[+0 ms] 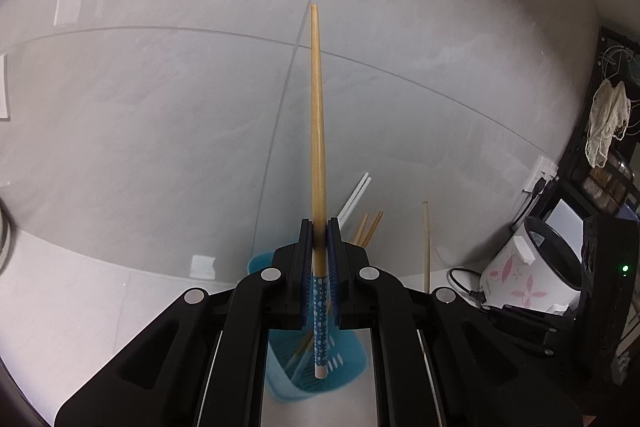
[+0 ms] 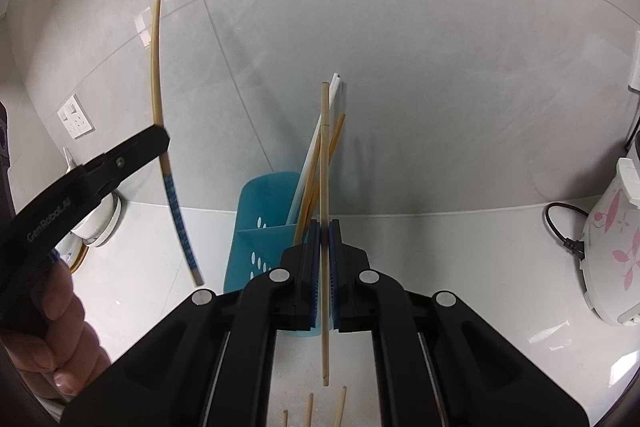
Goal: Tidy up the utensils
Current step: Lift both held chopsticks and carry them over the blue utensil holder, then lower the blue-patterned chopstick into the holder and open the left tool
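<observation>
Right gripper [image 2: 325,239] over white counter [image 2: 460,259], grey tiled wall [image 2: 400,47] behind.

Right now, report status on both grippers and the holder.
Left gripper shut on blue-handled chopstick. Right gripper shut on plain chopstick. Blue holder between, partly filled. Nothing in the way.

Left claw [image 1: 319,247] clamped; right claw [image 2: 324,247] clamped, both upright.

A white rice cooker [image 2: 612,247] with pink flowers sits on the white counter [image 2: 460,247], its black cord [image 2: 560,231] beside it, and a wall socket [image 2: 76,121] on the grey tiled wall [image 2: 400,47].
</observation>
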A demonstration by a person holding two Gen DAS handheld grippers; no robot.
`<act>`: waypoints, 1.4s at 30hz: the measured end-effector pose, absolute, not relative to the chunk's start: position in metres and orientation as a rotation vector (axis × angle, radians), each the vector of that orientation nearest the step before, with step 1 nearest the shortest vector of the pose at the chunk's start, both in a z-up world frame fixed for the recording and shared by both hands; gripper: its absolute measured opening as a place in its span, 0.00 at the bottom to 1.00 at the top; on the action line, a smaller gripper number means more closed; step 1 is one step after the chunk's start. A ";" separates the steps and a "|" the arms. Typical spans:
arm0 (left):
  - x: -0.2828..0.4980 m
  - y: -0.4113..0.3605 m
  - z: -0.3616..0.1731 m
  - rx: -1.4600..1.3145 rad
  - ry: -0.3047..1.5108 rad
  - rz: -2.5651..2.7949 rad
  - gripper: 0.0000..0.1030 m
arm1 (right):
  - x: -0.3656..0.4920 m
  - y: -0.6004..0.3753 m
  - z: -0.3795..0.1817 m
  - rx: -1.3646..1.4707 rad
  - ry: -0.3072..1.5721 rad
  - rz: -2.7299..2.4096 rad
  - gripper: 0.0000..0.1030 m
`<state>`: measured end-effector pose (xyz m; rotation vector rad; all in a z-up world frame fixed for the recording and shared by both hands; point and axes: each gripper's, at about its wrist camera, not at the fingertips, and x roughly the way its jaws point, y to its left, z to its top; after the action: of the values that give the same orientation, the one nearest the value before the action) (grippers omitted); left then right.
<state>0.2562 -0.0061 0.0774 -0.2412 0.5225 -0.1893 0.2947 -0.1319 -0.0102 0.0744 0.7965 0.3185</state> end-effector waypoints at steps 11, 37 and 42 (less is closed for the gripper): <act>0.266 -0.017 0.039 -0.195 0.492 -0.207 0.06 | 0.300 -0.134 -0.030 0.081 0.832 0.311 0.03; 0.274 -0.046 -0.012 -0.077 0.589 -0.211 0.07 | 0.292 -0.140 -0.034 0.081 0.846 0.299 0.03; 0.277 -0.051 -0.014 -0.059 0.615 -0.214 0.08 | 0.290 -0.139 -0.035 0.081 0.850 0.298 0.03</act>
<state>0.2769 -0.0506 -0.0139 -0.0593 0.6149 -0.2141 0.2902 -0.1392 -0.0353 0.0813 0.8502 0.2977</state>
